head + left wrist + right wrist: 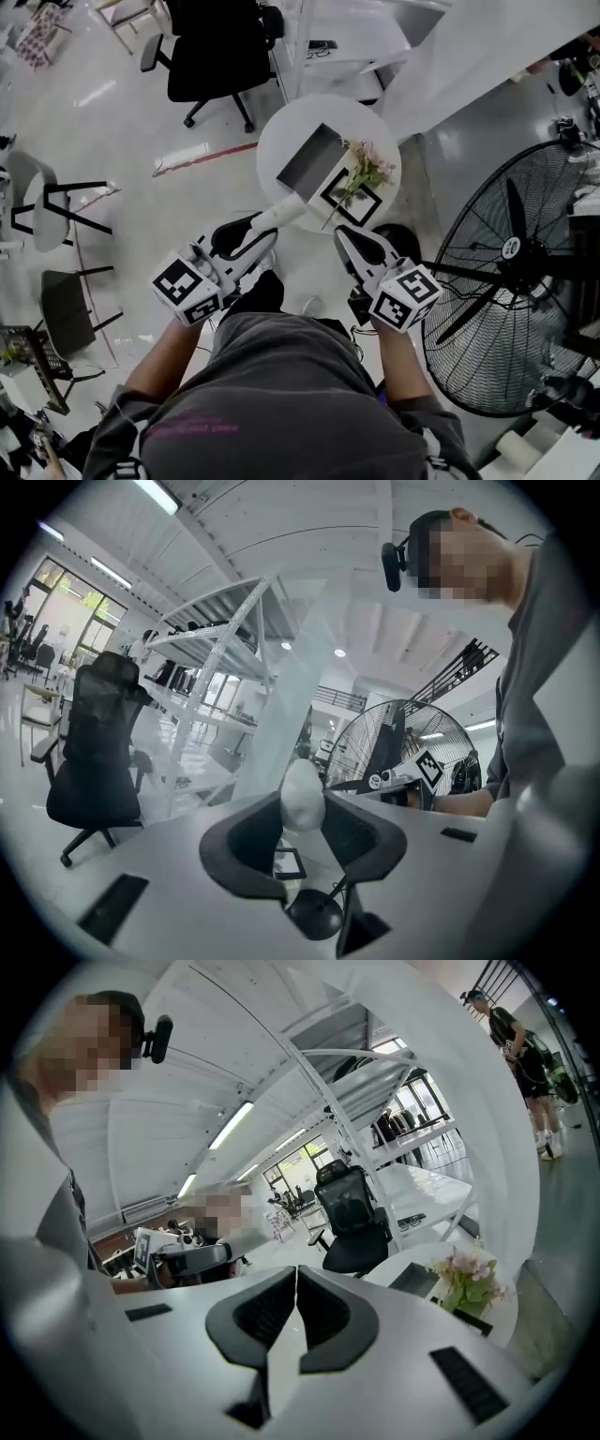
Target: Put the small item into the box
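The small item (286,212) is a white oval piece. My left gripper (261,230) is shut on it, and it sticks out toward the table; in the left gripper view the item (302,797) sits upright between the black pads of that gripper (303,813). The open box (312,157), grey inside, lies on the round white table (281,131) just ahead of both grippers. At the table's near edge my right gripper (345,234) is shut and empty. In its own view the right gripper (296,1283) shows its jaws touching, with the box (414,1279) ahead to the right.
A bunch of pale flowers (366,171) and a black-framed marker card (352,199) lie beside the box. A large floor fan (511,272) stands close on the right. A black office chair (220,47) stands beyond the table, with stools (47,202) at the left.
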Tool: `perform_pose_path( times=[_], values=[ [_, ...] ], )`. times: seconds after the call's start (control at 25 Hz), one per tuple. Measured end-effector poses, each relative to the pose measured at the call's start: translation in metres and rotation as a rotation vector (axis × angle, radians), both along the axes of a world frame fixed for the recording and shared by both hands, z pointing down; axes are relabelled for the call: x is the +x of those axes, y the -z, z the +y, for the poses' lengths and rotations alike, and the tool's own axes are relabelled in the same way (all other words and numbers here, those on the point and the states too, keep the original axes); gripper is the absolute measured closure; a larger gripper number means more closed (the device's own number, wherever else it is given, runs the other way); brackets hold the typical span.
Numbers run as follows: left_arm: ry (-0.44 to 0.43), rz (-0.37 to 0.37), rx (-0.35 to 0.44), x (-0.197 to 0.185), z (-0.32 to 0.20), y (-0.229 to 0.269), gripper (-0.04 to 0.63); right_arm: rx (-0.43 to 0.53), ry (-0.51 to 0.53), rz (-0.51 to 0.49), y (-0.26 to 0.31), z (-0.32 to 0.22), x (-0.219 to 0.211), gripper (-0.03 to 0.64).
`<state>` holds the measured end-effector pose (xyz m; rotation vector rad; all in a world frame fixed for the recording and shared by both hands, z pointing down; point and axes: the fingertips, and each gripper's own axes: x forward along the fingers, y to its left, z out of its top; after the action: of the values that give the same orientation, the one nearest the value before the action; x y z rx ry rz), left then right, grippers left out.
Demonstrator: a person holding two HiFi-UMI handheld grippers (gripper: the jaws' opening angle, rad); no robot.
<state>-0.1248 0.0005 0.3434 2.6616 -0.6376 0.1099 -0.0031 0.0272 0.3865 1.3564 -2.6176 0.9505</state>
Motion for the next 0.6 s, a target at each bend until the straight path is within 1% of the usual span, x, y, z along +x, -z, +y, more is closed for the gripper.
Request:
perform_pose_path(
  times=[0.24, 0.4, 0.6],
  values=[
    [-0.035, 0.005, -0.011, -0.021, -0.044, -0.001, 0.459, -0.007, -0.026, 0.015, 0.004, -0.041, -0.023, 0.594],
    [-0.059, -0.002, -0.007, -0.030, -0.065, -0.002, 0.459, -0.006, -0.044, 0.024, 0.006, -0.061, -0.032, 0.594],
    [-0.070, -0.004, -0.011, -0.037, -0.084, -0.006, 0.459, -0.013, -0.058, 0.027, 0.004, -0.079, -0.039, 0.594]
  ],
)
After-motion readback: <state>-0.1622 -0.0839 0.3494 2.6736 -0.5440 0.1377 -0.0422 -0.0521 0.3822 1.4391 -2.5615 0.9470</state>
